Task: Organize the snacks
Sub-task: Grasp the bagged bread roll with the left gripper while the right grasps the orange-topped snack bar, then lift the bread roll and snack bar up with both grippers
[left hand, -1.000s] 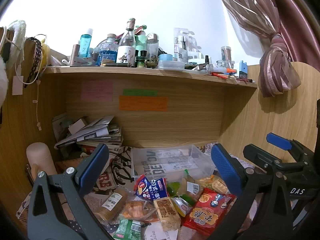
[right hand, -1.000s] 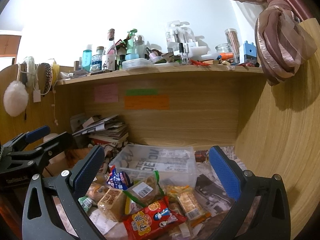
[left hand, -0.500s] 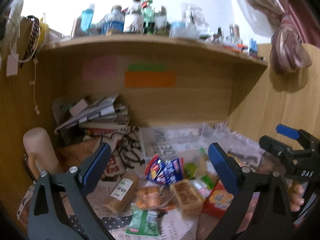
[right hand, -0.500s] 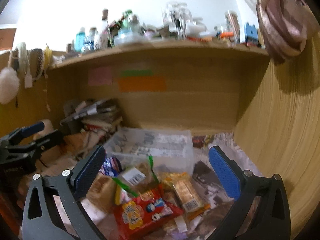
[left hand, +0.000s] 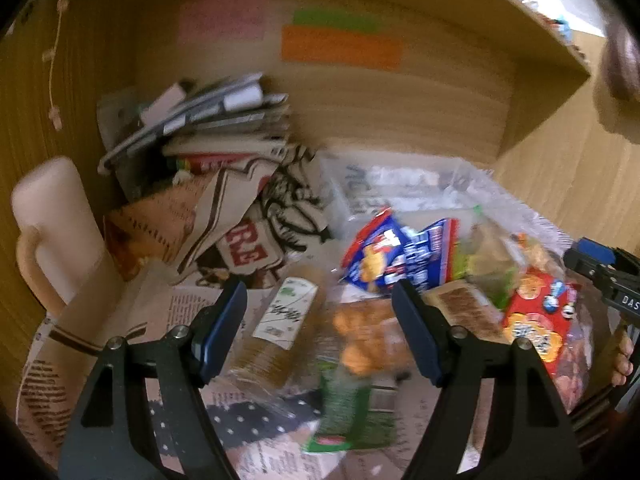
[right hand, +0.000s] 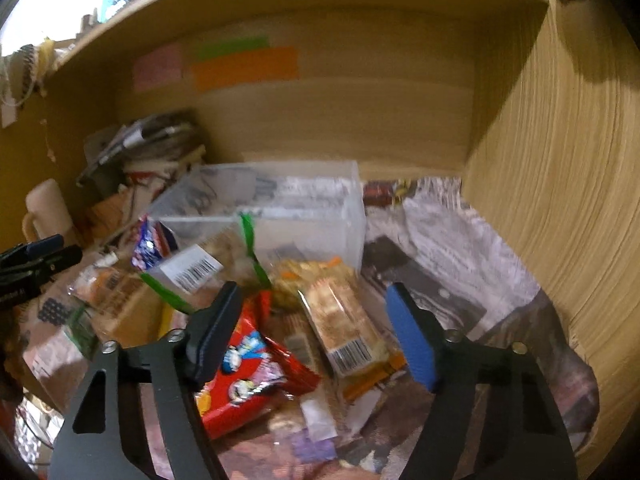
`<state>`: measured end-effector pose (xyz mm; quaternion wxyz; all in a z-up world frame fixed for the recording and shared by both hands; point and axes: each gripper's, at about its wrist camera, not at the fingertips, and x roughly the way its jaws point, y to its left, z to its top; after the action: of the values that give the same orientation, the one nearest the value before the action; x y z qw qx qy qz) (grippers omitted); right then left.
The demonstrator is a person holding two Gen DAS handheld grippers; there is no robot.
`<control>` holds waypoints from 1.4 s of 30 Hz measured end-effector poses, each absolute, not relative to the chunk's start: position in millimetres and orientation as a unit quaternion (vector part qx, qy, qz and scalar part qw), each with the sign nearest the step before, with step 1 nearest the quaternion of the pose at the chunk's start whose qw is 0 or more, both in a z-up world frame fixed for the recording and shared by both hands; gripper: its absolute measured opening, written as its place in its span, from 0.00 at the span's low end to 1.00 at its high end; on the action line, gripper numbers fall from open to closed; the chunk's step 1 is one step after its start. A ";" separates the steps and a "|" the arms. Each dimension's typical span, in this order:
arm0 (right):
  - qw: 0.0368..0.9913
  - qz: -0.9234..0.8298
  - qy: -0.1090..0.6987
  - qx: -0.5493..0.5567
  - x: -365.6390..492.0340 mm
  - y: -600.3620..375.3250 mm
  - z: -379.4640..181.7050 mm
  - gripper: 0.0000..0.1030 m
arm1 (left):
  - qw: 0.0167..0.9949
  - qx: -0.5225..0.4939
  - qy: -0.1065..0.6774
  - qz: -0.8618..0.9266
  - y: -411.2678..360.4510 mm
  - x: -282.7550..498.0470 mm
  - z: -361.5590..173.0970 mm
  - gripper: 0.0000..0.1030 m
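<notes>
Both tongs lower, narrower than before.

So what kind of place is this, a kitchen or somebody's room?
Probably somebody's room: a wooden desk nook with sticky notes on its back panel, a stack of papers and books in the corner, and a pile of snacks by a clear plastic box.

Snack packets lay heaped on the tabletop before the clear bin; bin stood near the back wall; stack of papers lay left of the bin; mug stood at far left, before the papers; sticky notes on the back wall above.
</notes>
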<state>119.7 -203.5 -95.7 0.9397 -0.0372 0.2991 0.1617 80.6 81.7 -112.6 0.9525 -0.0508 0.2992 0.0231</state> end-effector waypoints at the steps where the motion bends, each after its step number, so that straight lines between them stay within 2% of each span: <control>1: 0.938 0.161 0.304 -0.038 122.1 -203.7 -97.3 0.62 | 0.950 -0.054 0.307 0.025 85.6 85.5 -116.1 0.72; 3: 0.934 0.159 0.318 -0.039 128.7 -204.7 -101.5 0.57 | 0.943 -0.061 0.326 0.025 94.4 96.9 -123.5 0.68; 7: 0.929 0.159 0.333 -0.038 137.2 -207.1 -106.3 0.56 | 0.927 -0.084 0.366 0.013 111.5 118.2 -139.0 0.57; 10: 0.923 0.161 0.347 -0.039 146.4 -207.9 -111.1 0.56 | 0.918 -0.085 0.386 0.007 117.7 129.5 -148.0 0.53; 19: 0.903 0.176 0.389 -0.041 165.9 -207.4 -123.7 0.52 | 0.903 -0.102 0.416 -0.030 127.9 146.9 -157.2 0.53; 21: 0.899 0.179 0.398 -0.039 170.0 -207.6 -127.3 0.44 | 0.900 -0.106 0.422 -0.033 128.9 152.2 -158.3 0.53; 26: 0.899 0.182 0.398 -0.031 170.0 -208.1 -129.2 0.39 | 0.901 -0.075 0.426 -0.021 120.1 161.1 -163.6 0.52; 27: 0.901 0.179 0.394 -0.033 168.7 -207.7 -128.6 0.38 | 0.903 -0.070 0.424 -0.020 118.4 160.3 -163.2 0.48; 28: 0.903 0.177 0.390 -0.034 168.0 -207.6 -128.0 0.37 | 0.903 -0.070 0.423 -0.025 117.9 160.6 -163.0 0.37; 29: 0.905 0.175 0.387 -0.035 167.4 -207.8 -127.2 0.36 | 0.902 -0.071 0.424 -0.028 117.5 161.1 -162.8 0.34; 35: 0.914 0.169 0.367 -0.014 165.0 -219.2 -116.0 0.34 | 0.910 -0.056 0.410 -0.008 112.2 154.0 -157.2 0.33; 42: 0.928 0.171 0.330 -0.014 159.5 -223.0 -93.0 0.34 | 0.929 -0.034 0.369 -0.001 101.2 135.9 -126.9 0.33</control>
<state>159.5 -223.0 -93.0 0.9285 -0.0142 0.3296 0.1706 135.9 101.2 -126.9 0.9287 -0.0345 0.3692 -0.0015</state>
